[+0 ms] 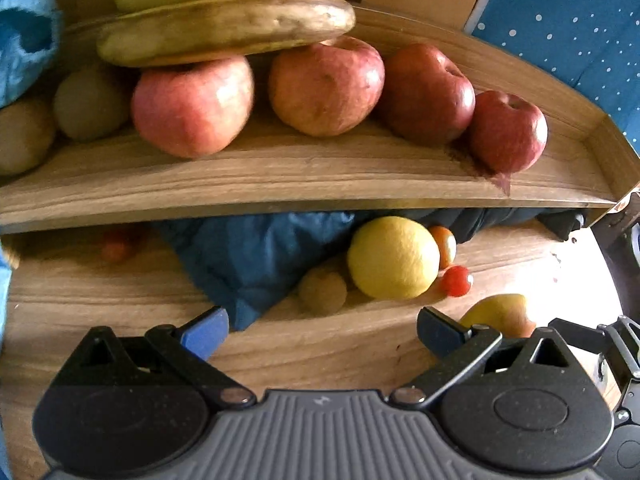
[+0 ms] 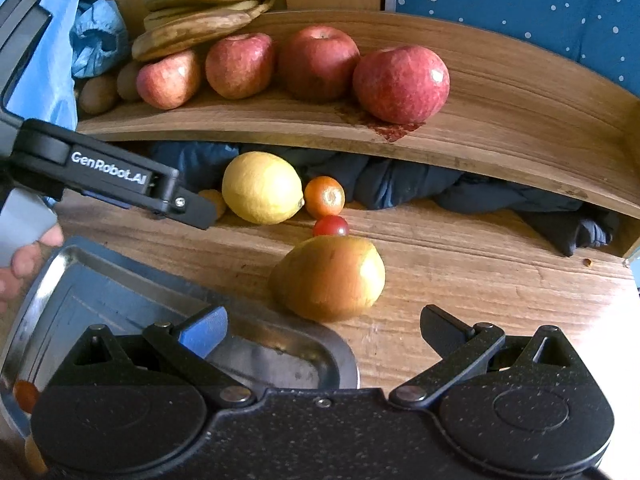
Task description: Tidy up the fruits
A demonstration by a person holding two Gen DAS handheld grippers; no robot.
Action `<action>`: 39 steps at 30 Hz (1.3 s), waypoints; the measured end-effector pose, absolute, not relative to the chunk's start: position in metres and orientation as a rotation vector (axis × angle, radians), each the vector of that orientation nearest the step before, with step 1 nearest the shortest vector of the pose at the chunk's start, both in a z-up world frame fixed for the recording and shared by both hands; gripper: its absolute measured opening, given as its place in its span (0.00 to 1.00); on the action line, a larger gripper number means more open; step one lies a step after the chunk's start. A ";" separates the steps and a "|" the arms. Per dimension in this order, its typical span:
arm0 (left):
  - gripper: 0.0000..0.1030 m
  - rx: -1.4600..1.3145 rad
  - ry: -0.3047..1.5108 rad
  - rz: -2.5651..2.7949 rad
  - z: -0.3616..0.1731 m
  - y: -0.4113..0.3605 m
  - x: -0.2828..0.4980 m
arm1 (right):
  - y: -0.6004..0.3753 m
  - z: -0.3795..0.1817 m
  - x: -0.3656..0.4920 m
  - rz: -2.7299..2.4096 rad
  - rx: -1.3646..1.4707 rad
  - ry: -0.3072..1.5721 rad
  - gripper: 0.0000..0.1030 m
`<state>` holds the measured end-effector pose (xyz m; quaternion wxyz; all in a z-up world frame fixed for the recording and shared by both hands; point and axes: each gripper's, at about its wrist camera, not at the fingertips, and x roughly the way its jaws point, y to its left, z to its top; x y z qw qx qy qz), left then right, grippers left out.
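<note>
Mango (image 2: 330,278) on table (image 2: 480,300), centre of right wrist frame, just ahead of right gripper (image 2: 322,330), long axis running left-right. Right fingers wide open, empty. Left gripper (image 1: 322,330) also wide open, empty, with mango at lower right, so right is nearer. Steel tray (image 2: 120,292) at lower left.

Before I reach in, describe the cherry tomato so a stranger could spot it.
Look under the wooden shelf, on the tabletop. In front of the big lemon and the small orange fruit sits the cherry tomato: the smallest, the only glossy red one.
</note>
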<state>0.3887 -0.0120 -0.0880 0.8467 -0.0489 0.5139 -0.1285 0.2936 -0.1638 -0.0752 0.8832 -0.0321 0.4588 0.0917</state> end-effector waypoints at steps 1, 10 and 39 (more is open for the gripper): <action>0.99 -0.105 1.086 -0.275 -0.089 -0.013 0.390 | -0.164 -0.076 0.296 0.190 -0.063 0.955 0.99; 0.86 -0.132 1.097 -0.300 -0.104 -0.016 0.400 | -0.163 -0.085 0.309 0.187 -0.048 0.972 0.99; 0.50 -0.137 1.062 -0.306 -0.104 -0.007 0.393 | -0.157 -0.093 0.319 0.200 -0.043 0.983 0.99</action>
